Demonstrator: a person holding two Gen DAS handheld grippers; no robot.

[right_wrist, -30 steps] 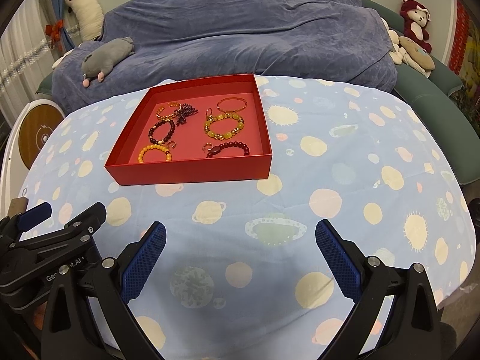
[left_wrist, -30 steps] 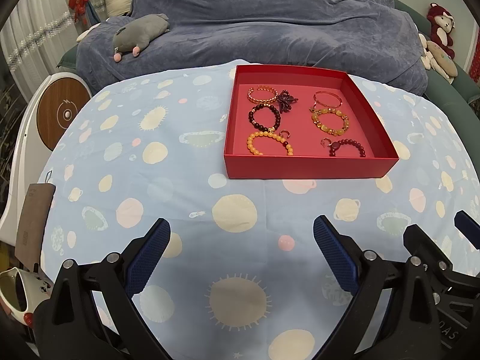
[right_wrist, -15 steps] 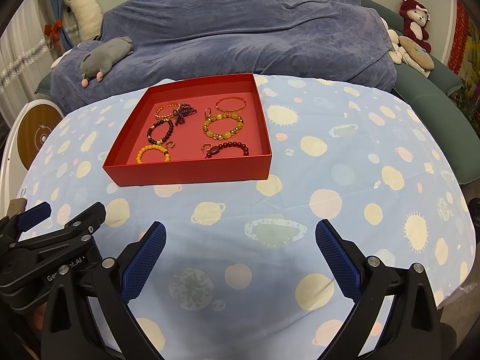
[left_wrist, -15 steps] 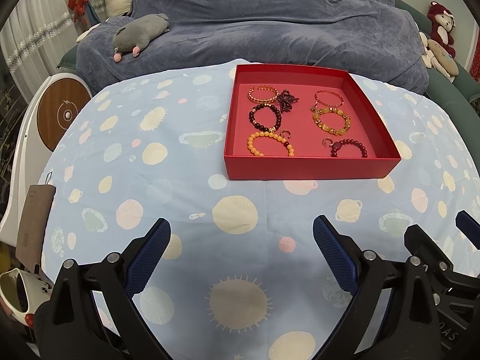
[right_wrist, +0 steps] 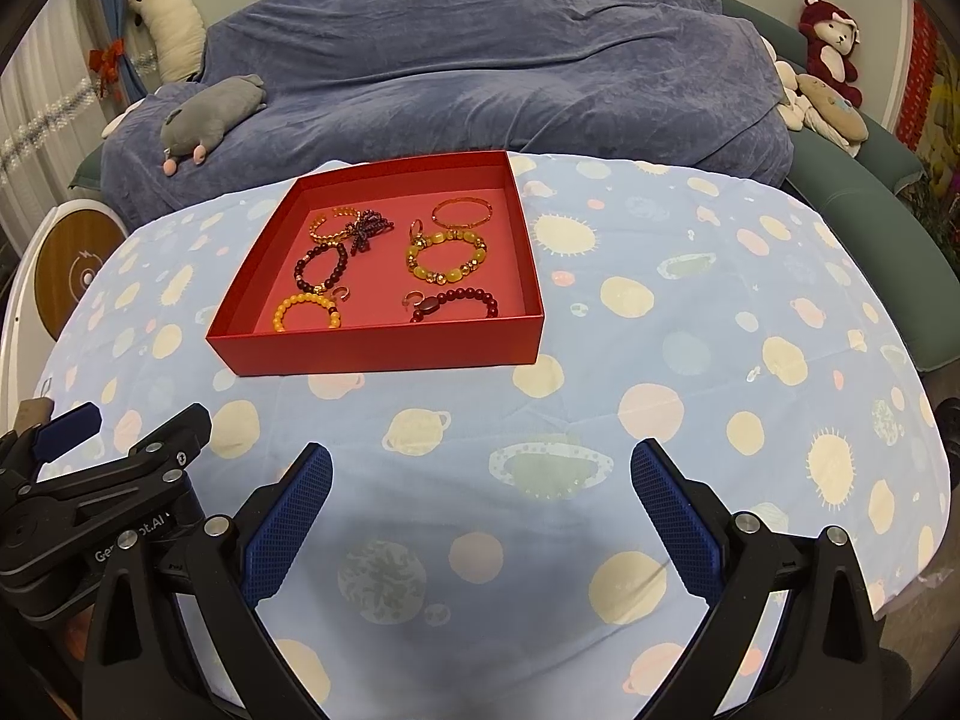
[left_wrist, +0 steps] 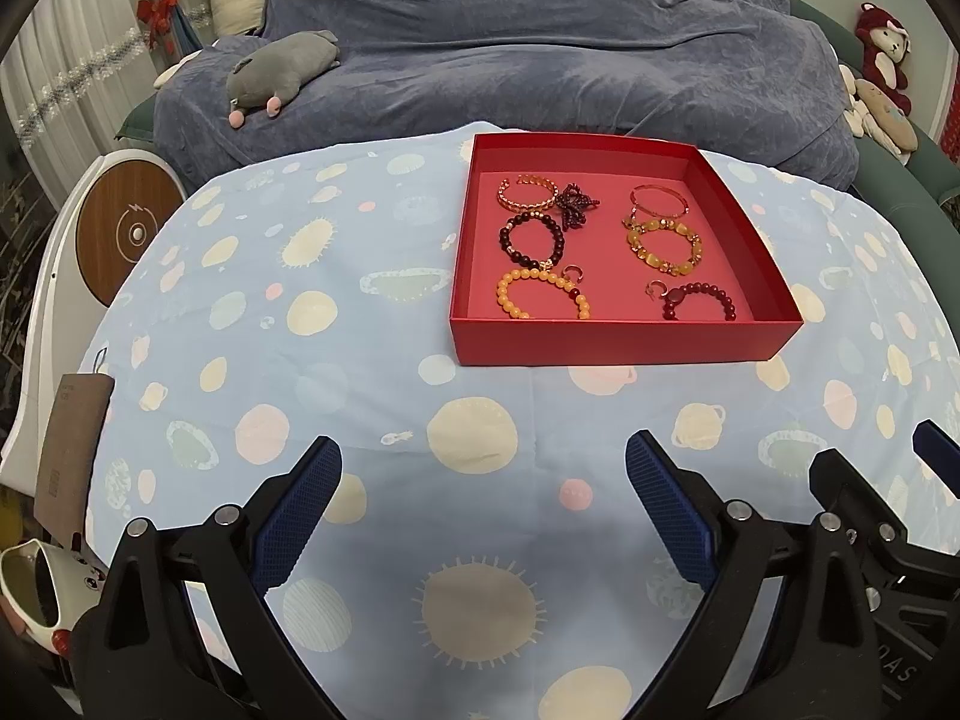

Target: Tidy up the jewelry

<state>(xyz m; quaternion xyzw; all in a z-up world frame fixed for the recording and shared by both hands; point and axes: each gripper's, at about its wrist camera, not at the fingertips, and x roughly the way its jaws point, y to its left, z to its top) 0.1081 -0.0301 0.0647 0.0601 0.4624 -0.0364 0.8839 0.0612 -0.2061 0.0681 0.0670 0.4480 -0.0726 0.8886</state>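
My left gripper (left_wrist: 483, 495) and right gripper (right_wrist: 480, 498) both hang above the planet-print tablecloth (left_wrist: 270, 324), jaws spread wide, nothing between them. I see the red tray (right_wrist: 384, 354) further back on the cloth, well apart from both. It holds bead bracelets in two columns: orange bracelet (left_wrist: 543, 294) front left, dark red bracelet (left_wrist: 699, 300) front right

Domestic living room: blue-covered sofa (right_wrist: 480, 60) ahead of the claw, stuffed toys (right_wrist: 831, 48) on it, curtain (left_wrist: 78, 60) far left.
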